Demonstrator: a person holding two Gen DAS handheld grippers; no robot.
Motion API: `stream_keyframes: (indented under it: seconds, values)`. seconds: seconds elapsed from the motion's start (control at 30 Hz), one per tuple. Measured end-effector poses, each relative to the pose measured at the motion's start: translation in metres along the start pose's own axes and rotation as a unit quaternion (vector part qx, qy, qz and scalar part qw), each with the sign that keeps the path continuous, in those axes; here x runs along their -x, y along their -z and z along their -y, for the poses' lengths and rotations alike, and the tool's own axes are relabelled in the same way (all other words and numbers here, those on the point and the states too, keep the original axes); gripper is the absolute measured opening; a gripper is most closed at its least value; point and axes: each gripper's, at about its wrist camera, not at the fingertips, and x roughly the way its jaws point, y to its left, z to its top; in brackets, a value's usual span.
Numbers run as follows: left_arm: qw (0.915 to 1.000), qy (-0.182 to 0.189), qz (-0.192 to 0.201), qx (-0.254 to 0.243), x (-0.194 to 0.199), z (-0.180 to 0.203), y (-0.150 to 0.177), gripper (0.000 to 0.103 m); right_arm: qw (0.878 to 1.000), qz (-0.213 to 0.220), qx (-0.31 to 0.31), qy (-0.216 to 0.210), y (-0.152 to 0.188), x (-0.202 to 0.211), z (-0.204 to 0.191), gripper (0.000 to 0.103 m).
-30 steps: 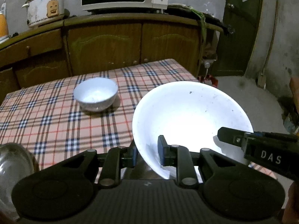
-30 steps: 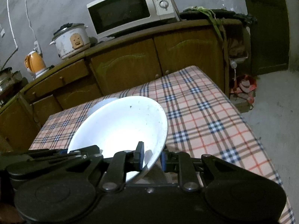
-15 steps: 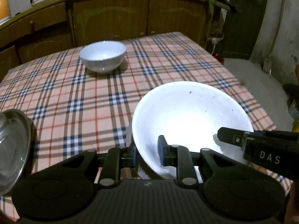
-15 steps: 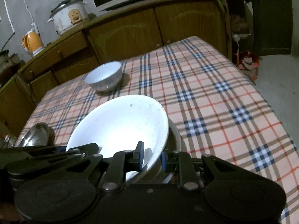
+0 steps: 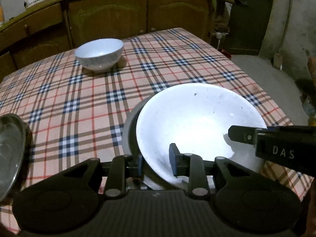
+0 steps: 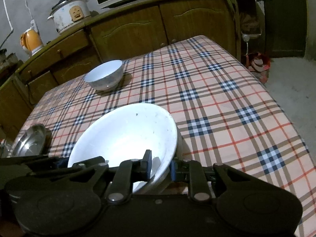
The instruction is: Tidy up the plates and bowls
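A large white bowl (image 5: 197, 122) sits low over the checked tablecloth at the near edge, held by both grippers. My left gripper (image 5: 157, 163) is shut on its near left rim. My right gripper (image 6: 160, 167) is shut on its near right rim; the bowl also shows in the right wrist view (image 6: 126, 138). A grey metal dish (image 5: 130, 126) lies right under the bowl, mostly hidden. A small white bowl (image 5: 99, 54) stands upright at the far side of the table, also seen in the right wrist view (image 6: 104, 75).
A steel bowl (image 5: 9, 150) sits at the table's left edge, and shows in the right wrist view (image 6: 29, 142). Wooden cabinets (image 5: 108, 13) stand behind the table with a rice cooker (image 6: 70, 12) and an orange kettle (image 6: 31, 41) on top. The table's right edge (image 6: 276, 98) drops to the floor.
Both grippers have come down with the large white bowl, from tilted up above the table to low over the grey dish. The small bowl has not moved.
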Motion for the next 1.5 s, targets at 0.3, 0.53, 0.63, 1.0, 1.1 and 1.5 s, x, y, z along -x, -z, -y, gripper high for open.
stream_keyframes:
  seconds: [0.3, 0.53, 0.63, 1.0, 1.1, 1.5]
  values:
    - [0.9997, 0.022, -0.01, 0.006, -0.007, -0.001, 0.006, 0.036, 1.0, -0.007, 0.016, 0.015, 0.0, 0.0, -0.002, 0.024]
    - [0.9988, 0.039, -0.001, -0.029, 0.004, 0.0, 0.001, 0.079, 0.999, -0.008, 0.039, 0.015, -0.01, -0.003, -0.006, 0.016]
    - [0.9993, 0.006, 0.007, -0.036, 0.008, -0.003, 0.001, 0.086, 0.998, -0.011, 0.059, 0.027, -0.013, -0.005, -0.012, 0.016]
    - [0.9988, -0.028, 0.012, 0.038, 0.013, -0.047, -0.005, 0.086, 0.997, 0.016, 0.069, 0.043, -0.017, 0.004, -0.013, 0.017]
    - [0.9986, -0.027, 0.013, 0.043, 0.012, -0.049, -0.006, 0.086, 0.996, 0.033, 0.058, 0.057, -0.02, 0.011, -0.006, 0.018]
    - [0.9977, -0.025, 0.015, 0.062, 0.008, -0.056, -0.005, 0.087, 0.997, 0.015, 0.033, 0.066, -0.008, 0.002, 0.008, 0.02]
